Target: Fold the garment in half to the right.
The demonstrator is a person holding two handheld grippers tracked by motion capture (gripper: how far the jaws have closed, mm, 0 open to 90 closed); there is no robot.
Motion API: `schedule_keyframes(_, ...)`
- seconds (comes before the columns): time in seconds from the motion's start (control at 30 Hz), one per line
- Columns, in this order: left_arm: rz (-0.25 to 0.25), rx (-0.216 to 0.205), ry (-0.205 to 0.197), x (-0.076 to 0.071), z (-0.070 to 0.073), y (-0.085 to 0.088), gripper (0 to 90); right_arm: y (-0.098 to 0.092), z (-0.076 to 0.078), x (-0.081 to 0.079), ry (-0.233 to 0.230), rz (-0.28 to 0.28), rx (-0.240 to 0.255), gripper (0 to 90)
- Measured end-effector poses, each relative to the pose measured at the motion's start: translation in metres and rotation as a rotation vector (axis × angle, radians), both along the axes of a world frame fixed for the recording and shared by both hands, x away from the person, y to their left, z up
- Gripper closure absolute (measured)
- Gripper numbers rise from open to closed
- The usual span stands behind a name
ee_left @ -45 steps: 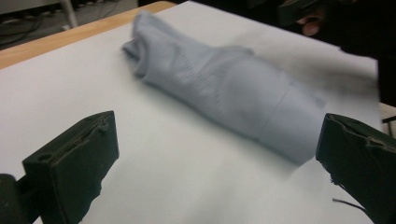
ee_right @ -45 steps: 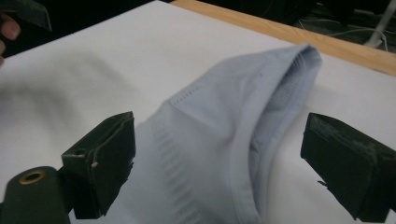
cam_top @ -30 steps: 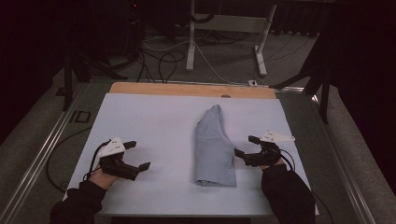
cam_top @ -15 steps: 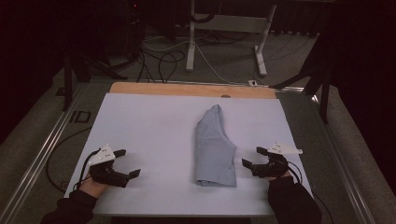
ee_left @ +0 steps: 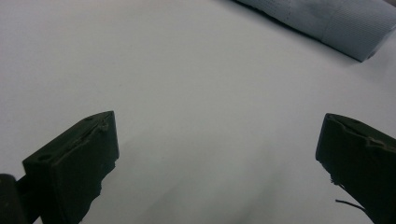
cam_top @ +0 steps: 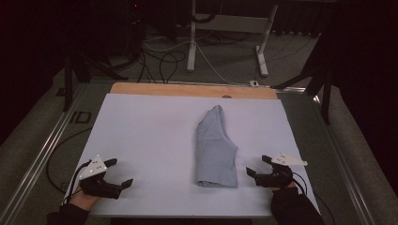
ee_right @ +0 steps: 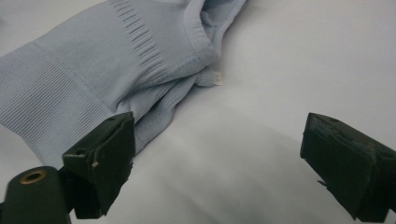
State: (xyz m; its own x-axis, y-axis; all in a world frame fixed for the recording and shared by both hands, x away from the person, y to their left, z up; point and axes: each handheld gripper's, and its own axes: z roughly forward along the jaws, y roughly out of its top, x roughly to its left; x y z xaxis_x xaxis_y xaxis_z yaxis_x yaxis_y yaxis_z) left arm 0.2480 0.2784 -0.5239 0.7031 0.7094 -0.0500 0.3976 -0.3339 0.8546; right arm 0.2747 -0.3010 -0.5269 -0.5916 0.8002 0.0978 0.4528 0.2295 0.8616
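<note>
While both sets of fingers gape wide and empty, the left gripper (cam_top: 119, 174) waits near-left, the right gripper (cam_top: 257, 165) sits just beside the folded light-blue garment (cam_top: 215, 147) mid-counter (cam_top: 141, 126), apparently between folds, a hem grab next.

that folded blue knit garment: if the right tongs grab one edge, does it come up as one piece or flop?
The garment probably flops: it is soft ribbed knit lying in loose folds, so a one-edge lift would likely unfold it. It looks thin, so probably light. Pushed, it would likely bunch on the white table rather than slide. The right tongs sit open beside it.
</note>
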Motion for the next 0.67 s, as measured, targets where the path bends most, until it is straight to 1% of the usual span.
schedule_keyframes(0.13, 0.025, 0.013, -0.004, 0.0002, -0.0019, 0.0041, 0.2, -0.0014, -0.0006, 0.0013, -0.012, -0.016, 0.006, 10.3)
schedule_keyframes(0.2, 0.035, 0.018, -0.009, 0.0004, -0.0021, 0.0053, 0.2, -0.001, -0.0018, 0.003, -0.013, -0.015, 0.004, 10.3)
schedule_keyframes(0.27, 0.04, 0.015, -0.017, 0.0, -0.001, 0.0063, 0.2, 0.0002, -0.0032, 0.0043, -0.011, -0.009, -0.007, 10.3)
schedule_keyframes(0.33, 0.041, 0.013, -0.024, -0.0003, 0.0, 0.0065, 0.2, 0.0013, -0.003, 0.0043, -0.013, -0.007, -0.019, 10.3)
schedule_keyframes(0.47, 0.041, 0.004, -0.031, -0.001, 0.0004, 0.0066, 0.2, 0.0011, -0.0011, 0.0033, -0.021, -0.009, -0.019, 10.3)
schedule_keyframes(0.67, 0.034, 0.005, -0.031, -0.0008, 0.0002, 0.0049, 0.2, 0.0023, 0.0005, 0.002, -0.025, -0.005, -0.019, 10.2)
